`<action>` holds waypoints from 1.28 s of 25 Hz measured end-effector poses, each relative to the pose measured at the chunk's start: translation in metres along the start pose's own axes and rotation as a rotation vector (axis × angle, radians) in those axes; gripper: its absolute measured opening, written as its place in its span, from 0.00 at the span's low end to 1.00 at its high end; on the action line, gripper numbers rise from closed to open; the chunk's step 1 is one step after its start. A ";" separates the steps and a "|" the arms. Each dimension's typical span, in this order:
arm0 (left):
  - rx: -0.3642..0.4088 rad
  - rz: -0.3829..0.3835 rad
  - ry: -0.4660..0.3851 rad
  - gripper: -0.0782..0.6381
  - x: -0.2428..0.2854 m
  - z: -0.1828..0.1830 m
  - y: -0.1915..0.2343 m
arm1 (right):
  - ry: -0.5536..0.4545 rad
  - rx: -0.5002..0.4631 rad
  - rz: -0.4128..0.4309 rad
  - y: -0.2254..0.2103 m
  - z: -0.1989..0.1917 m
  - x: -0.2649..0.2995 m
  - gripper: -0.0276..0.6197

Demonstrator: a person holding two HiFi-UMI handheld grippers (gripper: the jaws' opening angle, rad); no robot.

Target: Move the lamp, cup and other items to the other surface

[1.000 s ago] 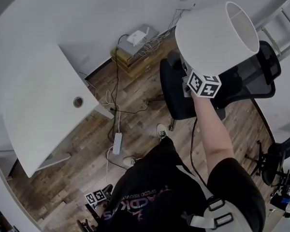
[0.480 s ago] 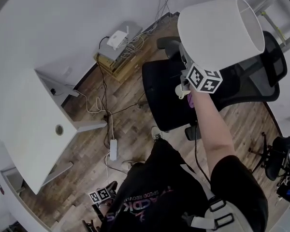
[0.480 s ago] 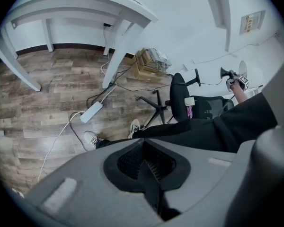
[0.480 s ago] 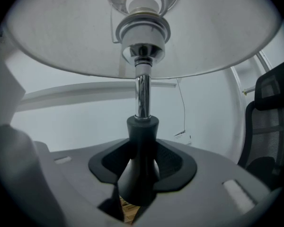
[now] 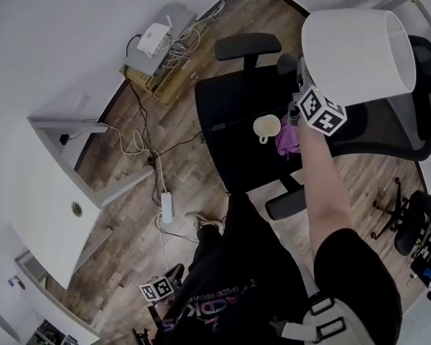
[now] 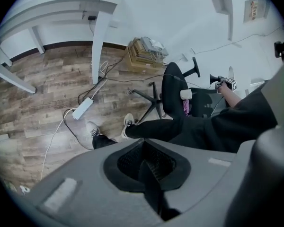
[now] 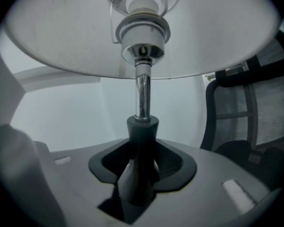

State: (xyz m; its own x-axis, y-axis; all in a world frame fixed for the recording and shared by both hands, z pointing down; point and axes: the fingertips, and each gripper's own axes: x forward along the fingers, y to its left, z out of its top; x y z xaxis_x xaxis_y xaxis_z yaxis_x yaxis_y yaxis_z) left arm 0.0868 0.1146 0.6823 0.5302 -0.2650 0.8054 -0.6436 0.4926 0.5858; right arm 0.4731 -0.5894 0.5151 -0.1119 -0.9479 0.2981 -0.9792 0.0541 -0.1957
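Over the black chair [image 5: 233, 139], the head view shows me the lamp [image 5: 355, 52] held up in the air by the right gripper [image 5: 302, 98], its shade well above the seat and not set down. A cup [image 5: 266, 126] and a purple item [image 5: 287, 139] lie just beside each other on the seat, so I judge those two moved. The white desk [image 5: 39, 192] at the left shows nothing on the part of its top I can see. The left gripper [image 5: 156, 291] hangs low by the person's leg.

The left gripper view shows its jaws pressed together with nothing between them, the chair and cup well off.

The right gripper view shows the jaws pinching the lamp's dark stem below the shade. What's left, I reckon, is to stand the lamp down and let go.
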 end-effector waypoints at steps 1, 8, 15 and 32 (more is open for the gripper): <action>0.003 0.010 0.029 0.11 0.000 -0.004 -0.001 | 0.014 0.010 -0.022 -0.013 -0.011 0.003 0.29; 0.077 0.125 0.150 0.11 -0.018 -0.001 0.014 | 0.077 0.050 -0.141 -0.079 -0.073 0.010 0.29; 0.082 0.152 0.212 0.11 -0.015 -0.004 0.009 | 0.104 0.128 -0.230 -0.124 -0.126 0.012 0.28; 0.095 0.176 0.269 0.11 -0.002 -0.012 -0.003 | 0.276 0.198 -0.292 -0.157 -0.255 0.016 0.29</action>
State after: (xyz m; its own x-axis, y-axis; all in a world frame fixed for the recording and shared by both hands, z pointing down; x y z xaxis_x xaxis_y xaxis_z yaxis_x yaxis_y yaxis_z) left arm 0.0944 0.1238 0.6777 0.5252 0.0517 0.8494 -0.7799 0.4286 0.4561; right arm 0.5814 -0.5331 0.7884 0.0970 -0.7936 0.6006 -0.9280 -0.2902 -0.2336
